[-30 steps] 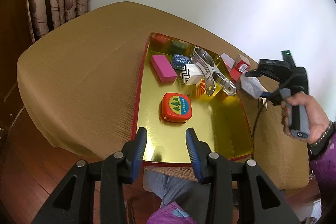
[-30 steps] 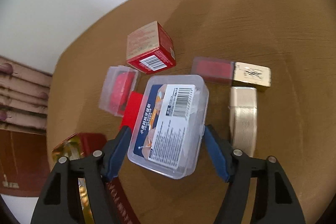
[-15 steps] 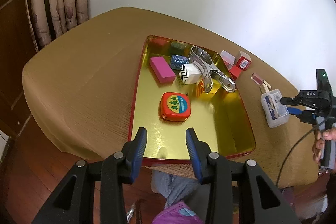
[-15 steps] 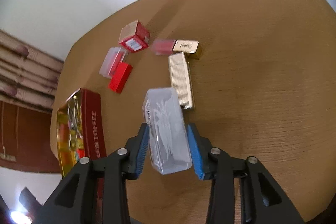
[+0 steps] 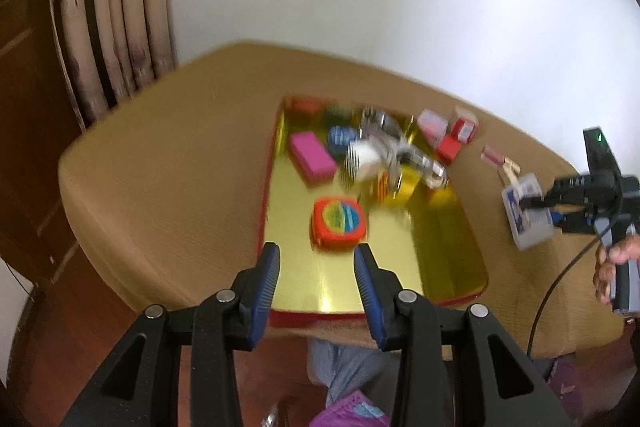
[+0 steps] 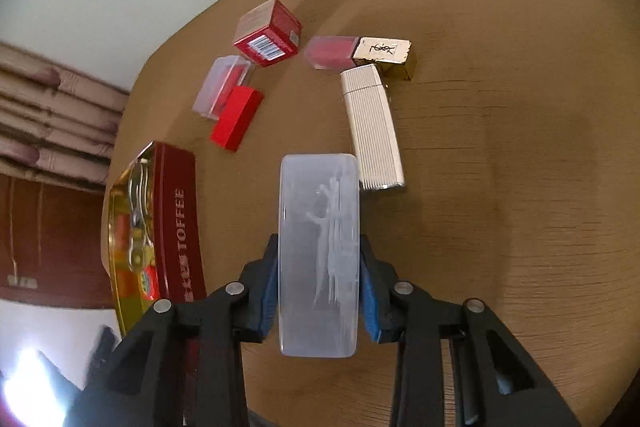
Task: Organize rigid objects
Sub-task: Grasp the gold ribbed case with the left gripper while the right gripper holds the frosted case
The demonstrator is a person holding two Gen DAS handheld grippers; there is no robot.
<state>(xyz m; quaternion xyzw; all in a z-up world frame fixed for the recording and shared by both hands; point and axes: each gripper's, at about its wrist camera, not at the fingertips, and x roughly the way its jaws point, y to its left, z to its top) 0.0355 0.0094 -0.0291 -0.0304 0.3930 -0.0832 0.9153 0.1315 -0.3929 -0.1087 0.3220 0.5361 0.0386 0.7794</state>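
So the right gripper (image 6: 319, 291) is closing its jaws on a clear plastic box (image 6: 319, 251), pads pressing both long sides, holding it above the table (image 6: 500, 187) just in front of a ribbed cream case (image 6: 372, 131). The left gripper (image 5: 316, 283) is hanging part open with nothing between the fingers, hovering over the near edge of the toffee tin (image 5: 400, 287) where the red tape measure (image 5: 339, 225) is sitting.

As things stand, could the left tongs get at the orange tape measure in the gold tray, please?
Probably yes. The left tongs stand empty, pointing down at the orange tape measure, which lies alone on the bare near part of the gold tray. Nothing lies between; the gap looks narrower than the case, so open wider first.
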